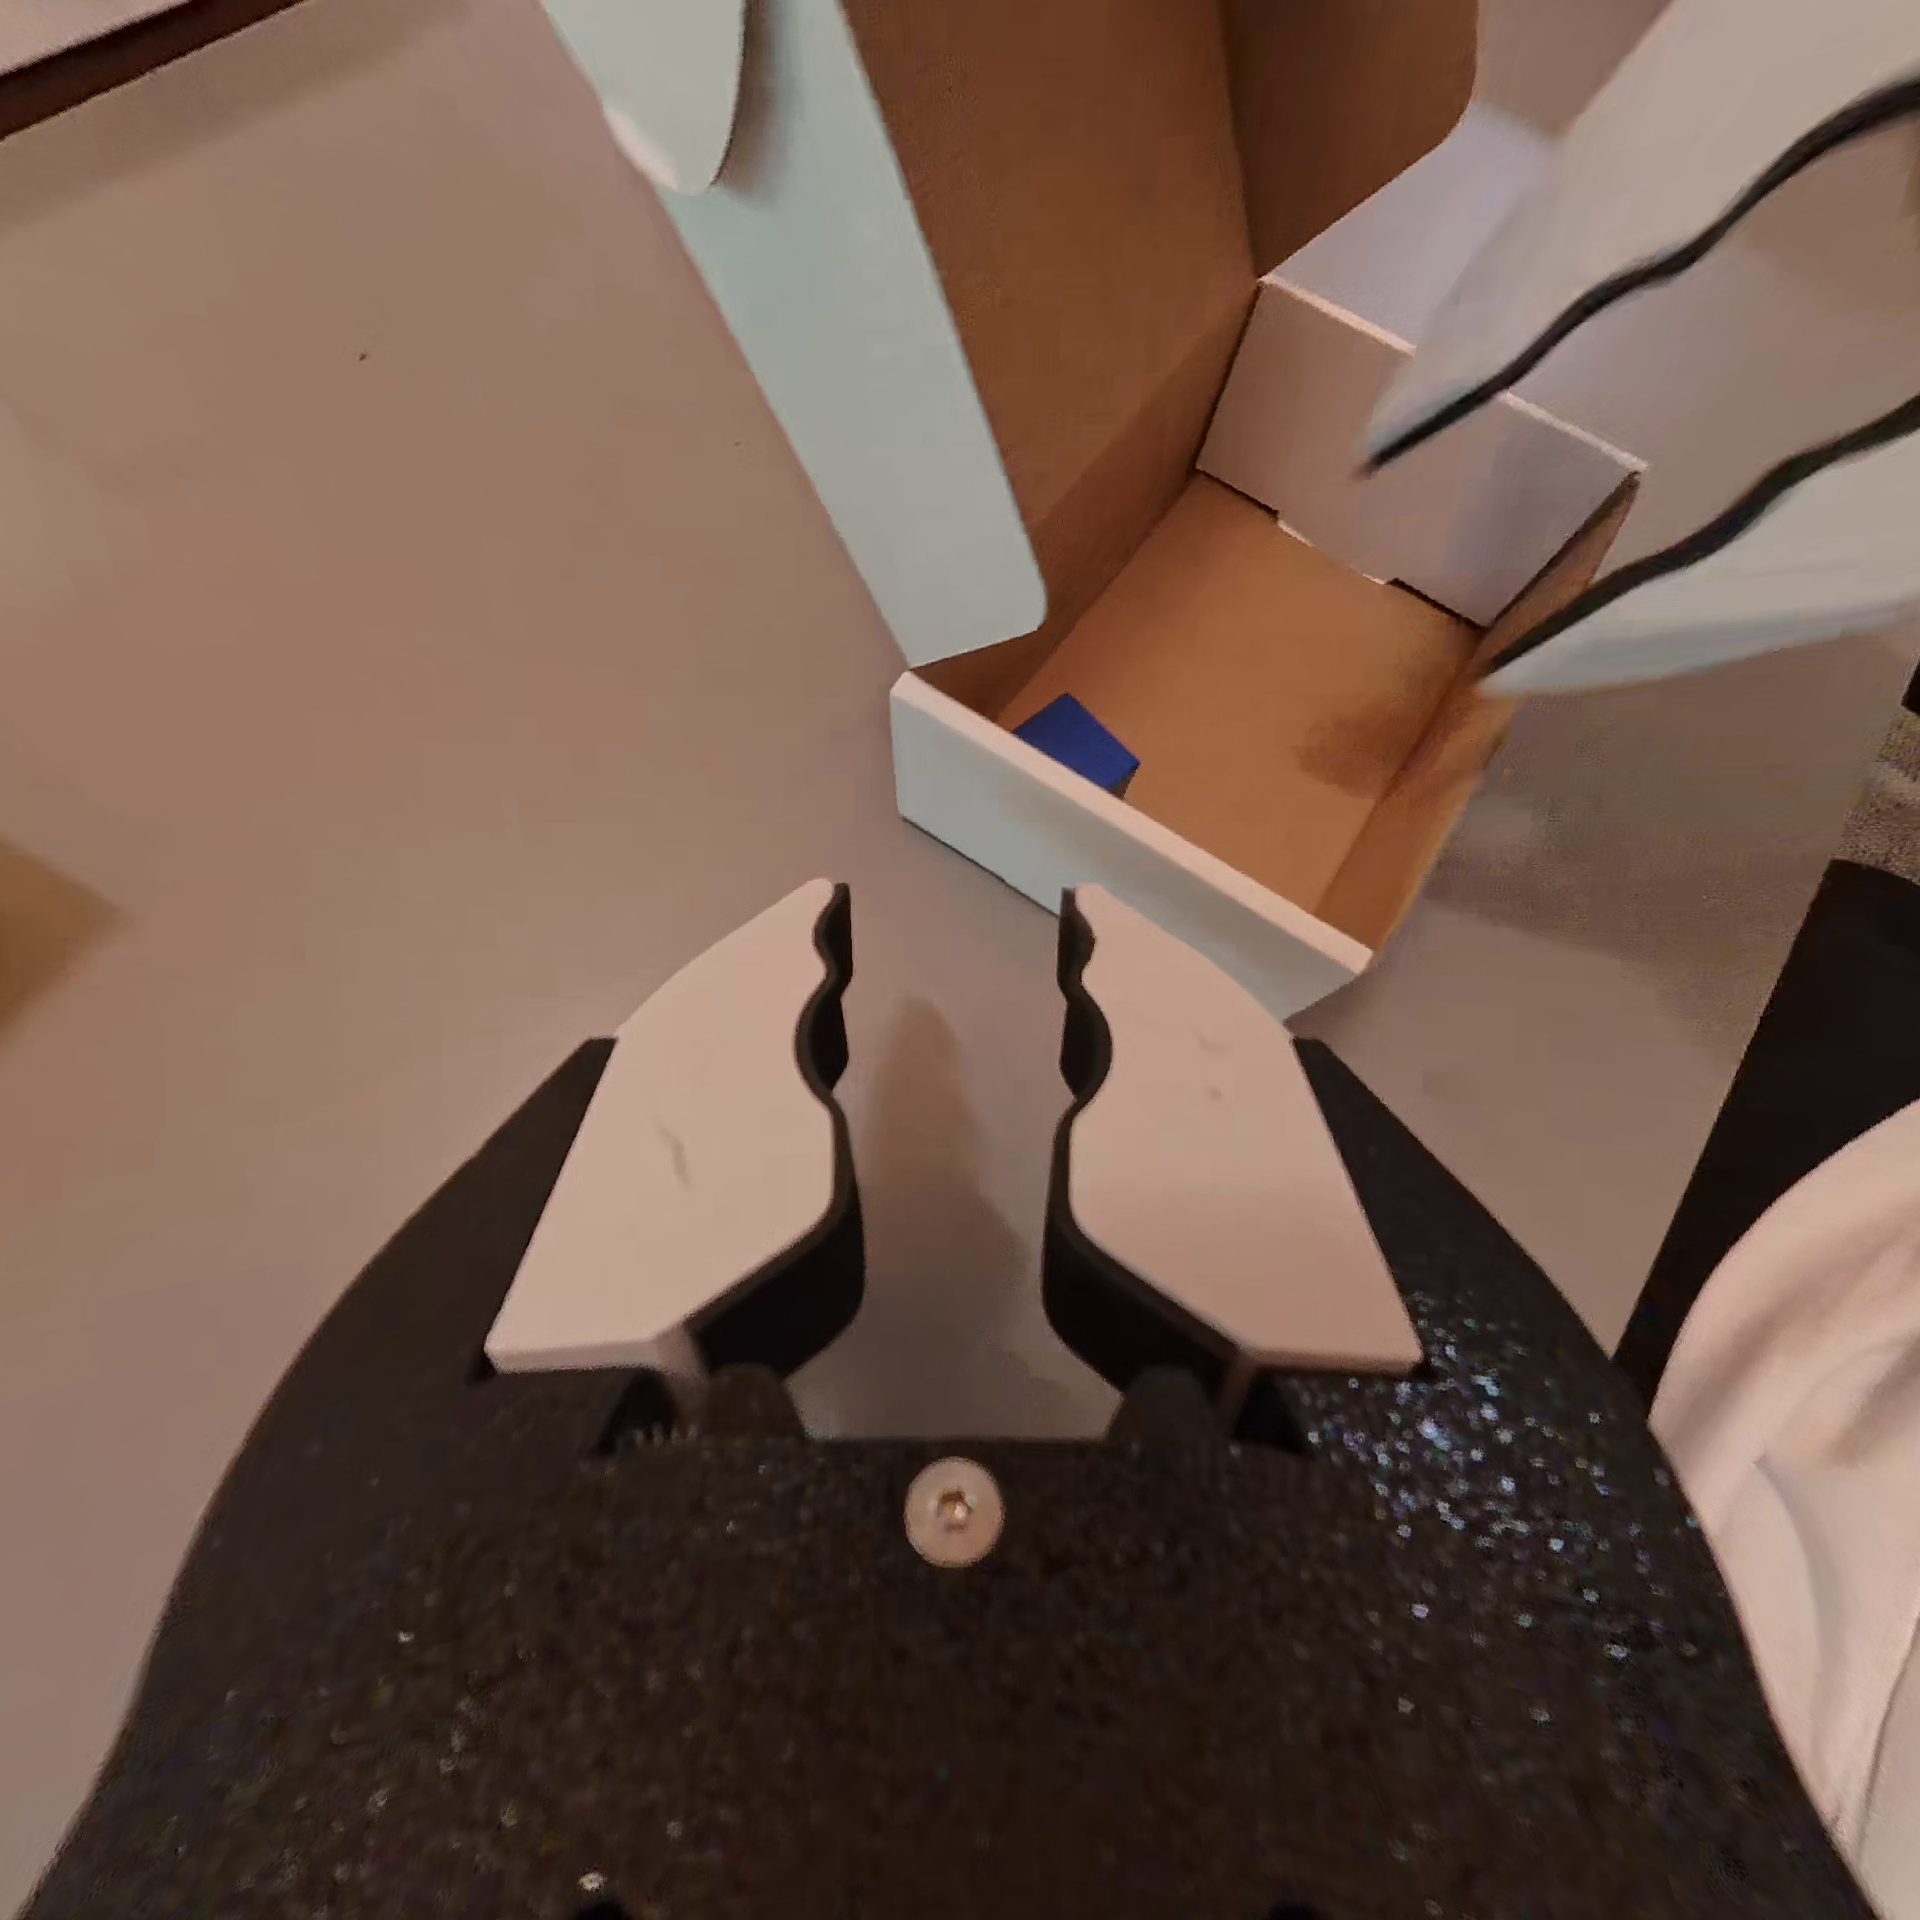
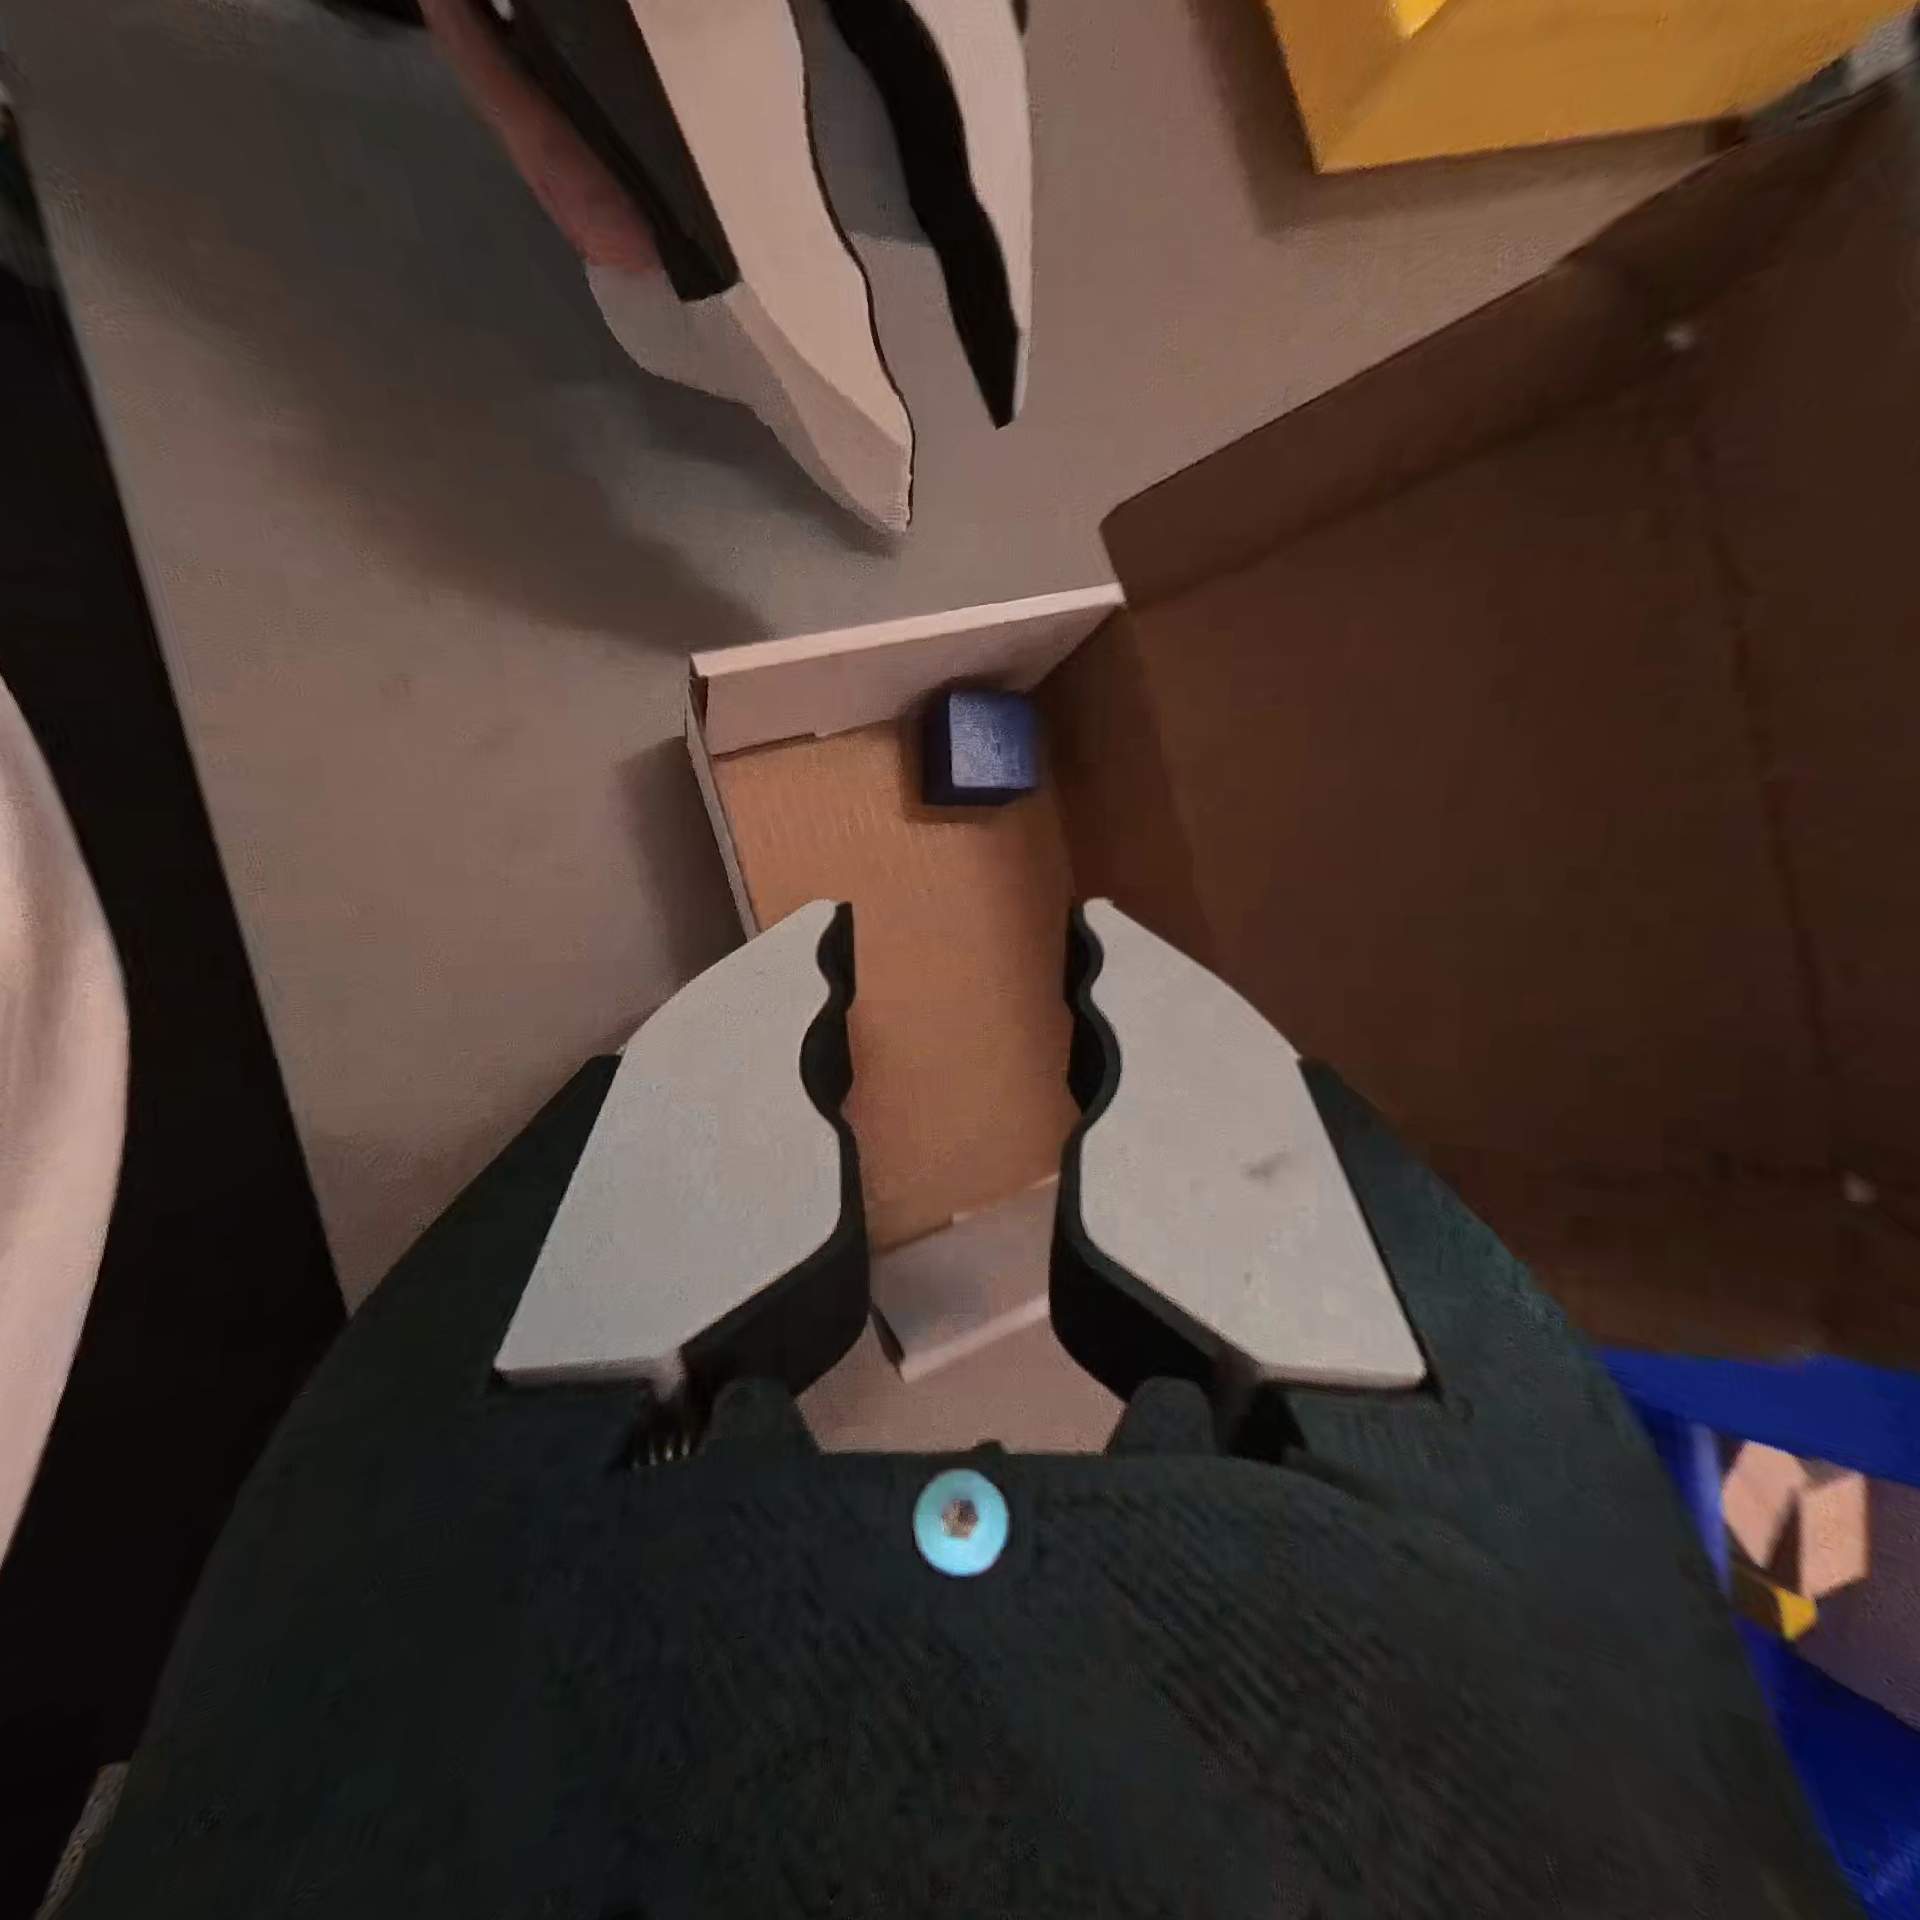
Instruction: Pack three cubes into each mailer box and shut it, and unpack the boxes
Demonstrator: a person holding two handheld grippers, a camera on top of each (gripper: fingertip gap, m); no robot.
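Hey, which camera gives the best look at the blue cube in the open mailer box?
The right wrist view. It looks down into the mailer box and shows the blue cube whole, in a corner. In the left wrist view the box's near wall hides the lower part of the cube.

Both grippers, left gripper (image 1: 954,904) and right gripper (image 2: 961,920), have speckled black bodies, pale grey wavy-edged fingers (image 1: 707,1132) and a central silver screw (image 1: 954,1509).

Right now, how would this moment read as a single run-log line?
mailer box: open, lid up | contents: one blue cube in a corner | left gripper: open, empty, outside box | right gripper: open, empty, over box
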